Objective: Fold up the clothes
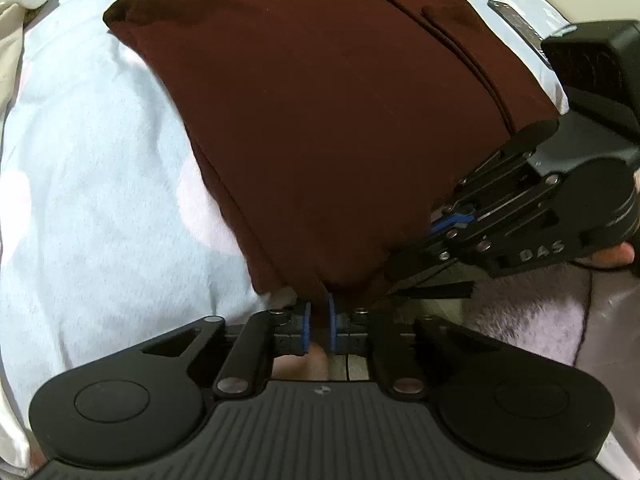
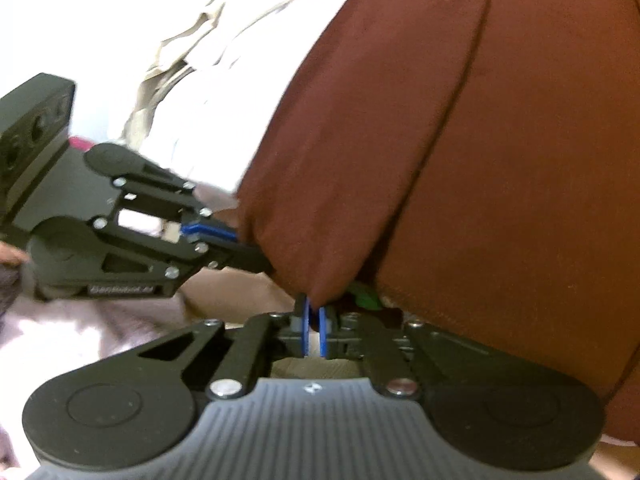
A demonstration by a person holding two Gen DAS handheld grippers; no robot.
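Dark maroon garment [image 1: 320, 120] lies spread on a pale blue bedsheet [image 1: 100, 160], near edge hanging toward the cameras. L gripper [image 1: 319, 320] is pinched onto that near edge: blue pads [image 1: 307, 320] nearly together w/ a fold of maroon cloth nipped between them. R gripper [image 2: 315, 324] does the same further along the hem, pads pressed on a corner of the fabric. In the left wrist view the R gripper [image 1: 404, 268] comes in from the right, its tips buried under the cloth edge, a bit of the person's hand [image 1: 612, 254] showing behind it. In the right wrist view the L gripper [image 2: 256, 256] enters from the left, tips touching the maroon edge. A seam runs lengthwise down the garment. Beige/cream clothes [image 2: 208, 40] sit on the bed beyond, beside the maroon piece. Something green [image 2: 366, 298] peeks out under the hem near the R gripper, prob a tag but too blurred to tell. Fuzzy pinkish-lilac fabric [image 1: 520, 312] lies below the bed edge.
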